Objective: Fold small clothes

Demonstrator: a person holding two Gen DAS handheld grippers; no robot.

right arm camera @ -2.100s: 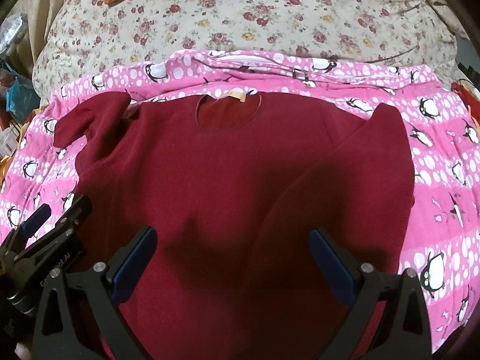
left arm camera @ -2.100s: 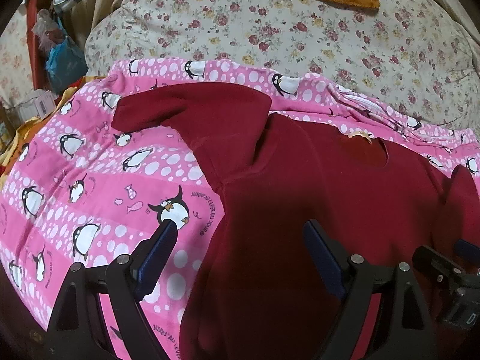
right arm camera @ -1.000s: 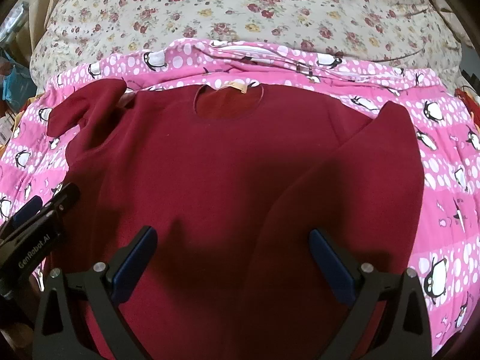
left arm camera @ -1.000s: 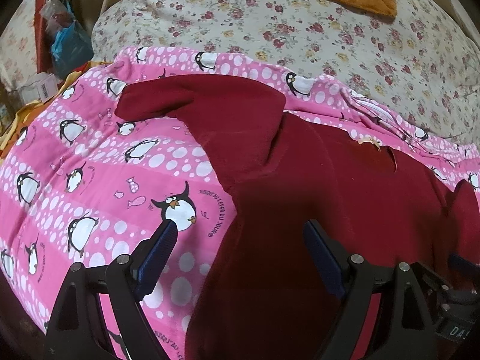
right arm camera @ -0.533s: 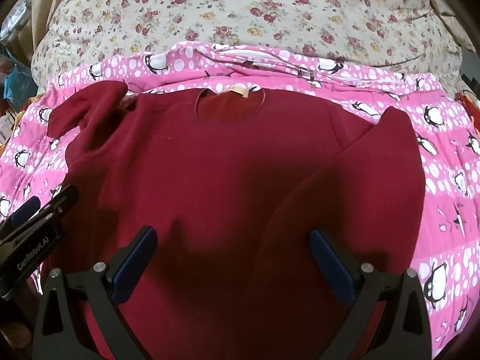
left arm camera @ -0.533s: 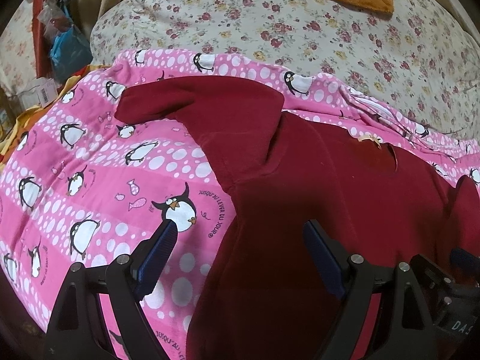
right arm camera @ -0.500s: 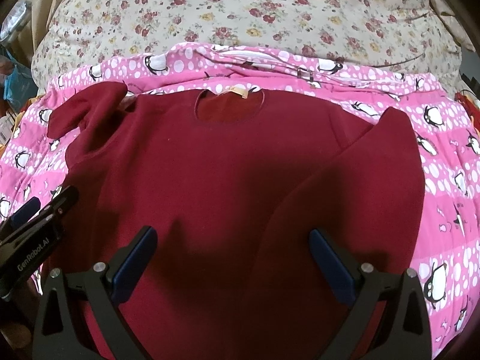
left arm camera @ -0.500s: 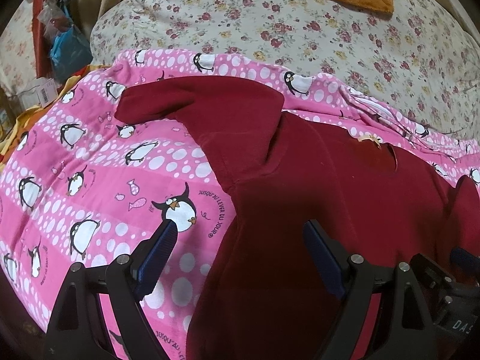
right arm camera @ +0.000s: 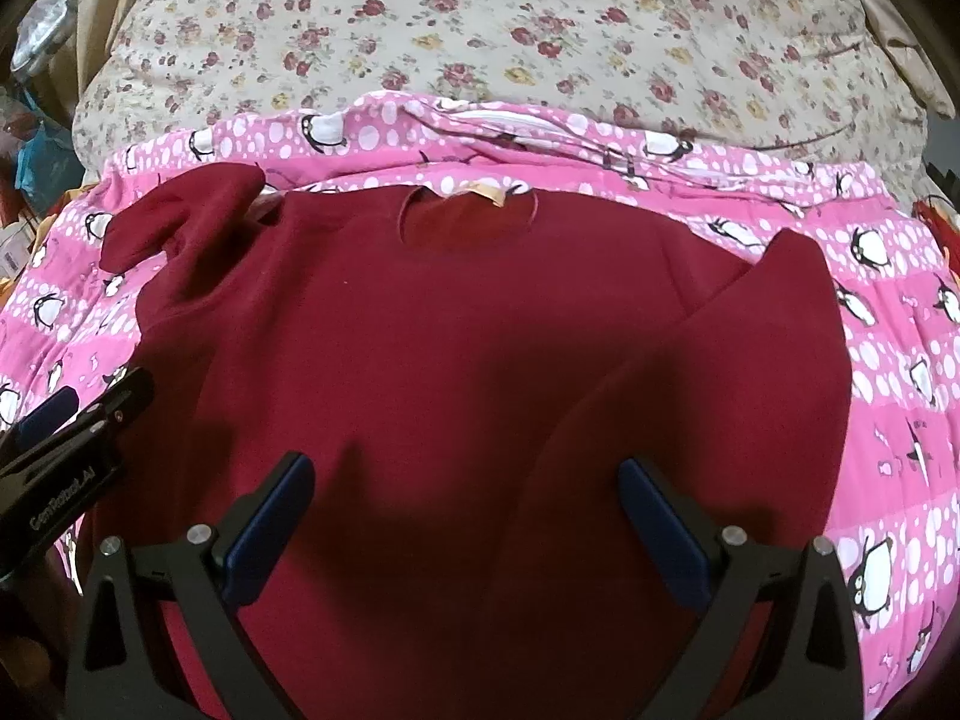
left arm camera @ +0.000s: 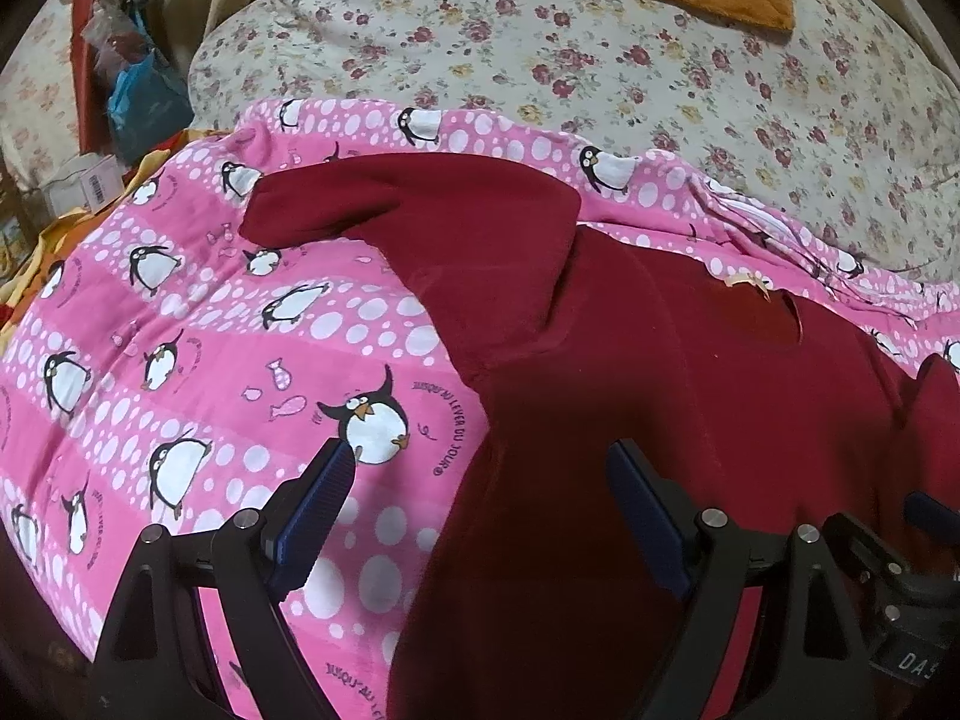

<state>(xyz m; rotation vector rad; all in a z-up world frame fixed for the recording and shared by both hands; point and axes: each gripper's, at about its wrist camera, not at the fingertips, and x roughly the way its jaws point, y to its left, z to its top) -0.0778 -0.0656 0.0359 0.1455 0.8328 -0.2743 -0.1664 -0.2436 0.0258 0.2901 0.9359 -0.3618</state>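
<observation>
Dark red fleece sweater (right arm camera: 456, 360) flat on pink penguin-print blanket (left arm camera: 180, 330), both grippers' fingers (left arm camera: 312, 504) spread, empty; next fold upper-left sleeve (left arm camera: 384, 204) inward

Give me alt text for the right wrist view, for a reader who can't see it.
A dark red sweater lies flat, neckline away from the camera, on a pink penguin-print blanket, its right-side sleeve folded in over the body. The open right gripper hovers over its lower half, holding nothing; the left gripper shows at the left edge, a floral quilt behind.
</observation>
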